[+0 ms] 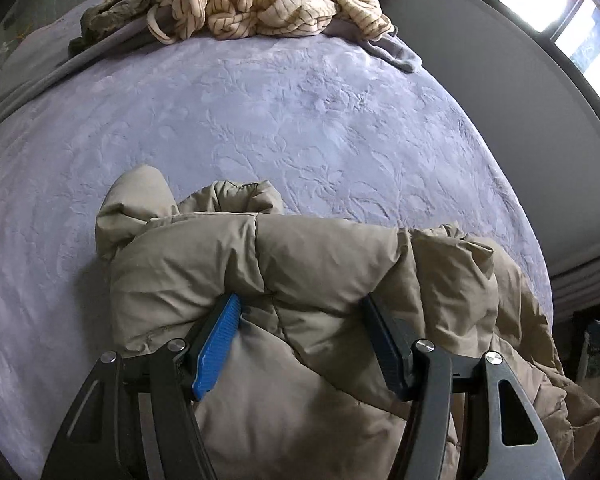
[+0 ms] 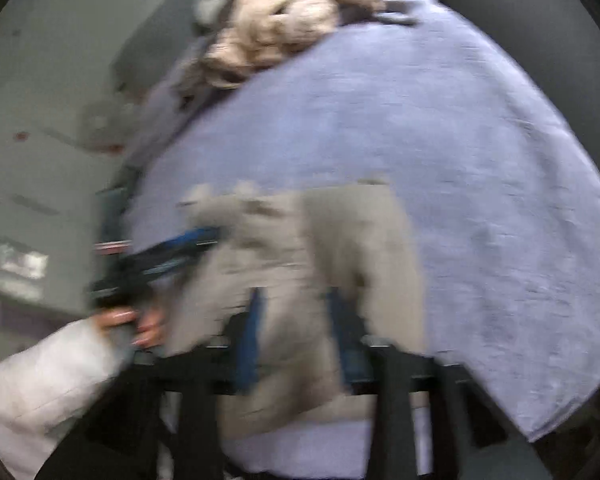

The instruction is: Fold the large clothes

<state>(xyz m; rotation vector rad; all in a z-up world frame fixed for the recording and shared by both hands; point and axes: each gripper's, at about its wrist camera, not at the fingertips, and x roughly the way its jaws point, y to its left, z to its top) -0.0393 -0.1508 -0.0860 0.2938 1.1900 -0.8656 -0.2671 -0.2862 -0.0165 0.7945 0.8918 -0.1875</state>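
Observation:
A beige puffer jacket point(image 1: 300, 280) lies bunched on the lilac bedspread point(image 1: 260, 120) near its front edge. My left gripper point(image 1: 300, 308) has its blue-padded fingers point(image 1: 216, 344) wide apart with a thick fold of the jacket between them. In the blurred right wrist view the jacket point(image 2: 340, 248) fills the gap of my right gripper point(image 2: 296, 304), whose blue fingers point(image 2: 252, 340) stand on either side of a fold. The left gripper point(image 2: 172, 256) also shows there, held by a hand at the jacket's left side.
A heap of cream striped clothes point(image 1: 268, 0) and grey garments point(image 1: 112, 12) lies at the far end of the bed. A grey padded bed frame point(image 1: 500, 92) runs along the right, with windows point(image 1: 572, 12) beyond. A person's white sleeve point(image 2: 40, 392) is at the lower left.

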